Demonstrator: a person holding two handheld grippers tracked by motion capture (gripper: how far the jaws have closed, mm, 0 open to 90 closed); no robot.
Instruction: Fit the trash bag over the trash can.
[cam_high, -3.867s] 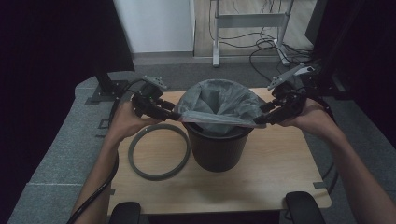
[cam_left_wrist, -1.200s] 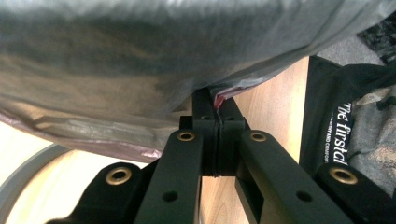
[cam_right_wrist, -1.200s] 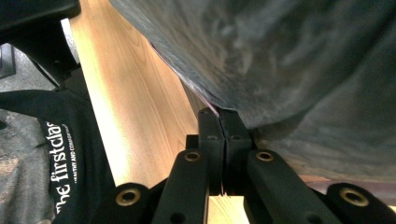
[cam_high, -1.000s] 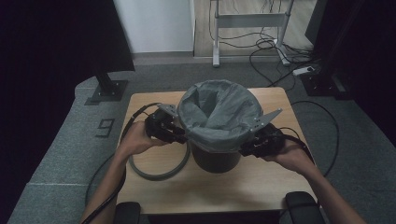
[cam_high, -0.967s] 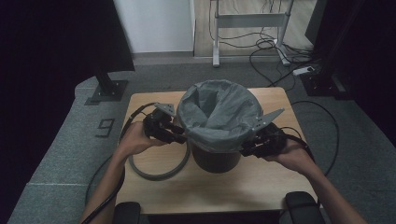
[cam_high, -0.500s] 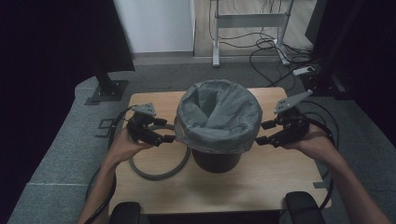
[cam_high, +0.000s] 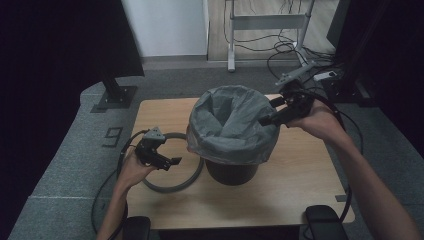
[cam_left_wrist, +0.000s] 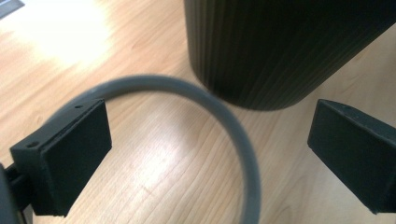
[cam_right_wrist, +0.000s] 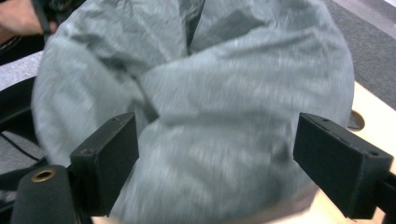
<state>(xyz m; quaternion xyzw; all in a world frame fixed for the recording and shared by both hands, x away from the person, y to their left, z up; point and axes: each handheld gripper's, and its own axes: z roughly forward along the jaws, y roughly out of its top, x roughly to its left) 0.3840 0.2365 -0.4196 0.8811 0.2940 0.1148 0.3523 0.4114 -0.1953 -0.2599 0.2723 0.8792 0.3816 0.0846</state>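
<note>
At the centre of the high view a dark ribbed bin (cam_high: 231, 170) was seen standing on the wooden table (cam_high: 300, 190), lined with a grey bin bag (cam_high: 232, 125) whose edge was folded down over the rim and hung around the upper part of the wall. A grey ring (cam_high: 172, 167) lay flat on the table at the lower left of the bin, its right arc passing close under the bin's base. The left gripper (cam_high: 172, 161) was held low over that ring at the left of the frame; its jaws had just been opening and stood wide apart, with nothing pressed between them. In the left gripper view the ring (cam_left_wrist: 224, 121) curved between the two black jaws, and the bin's ribbed wall (cam_left_wrist: 280, 46) rose at the upper right. The right gripper (cam_high: 265, 119) was held at the upper right edge of the bag, level with the bin's top; its jaws had likewise just been opening and were parted. In the right gripper view the rumpled bag (cam_right_wrist: 210, 107) lay beyond the spread jaws, unclamped.
</note>
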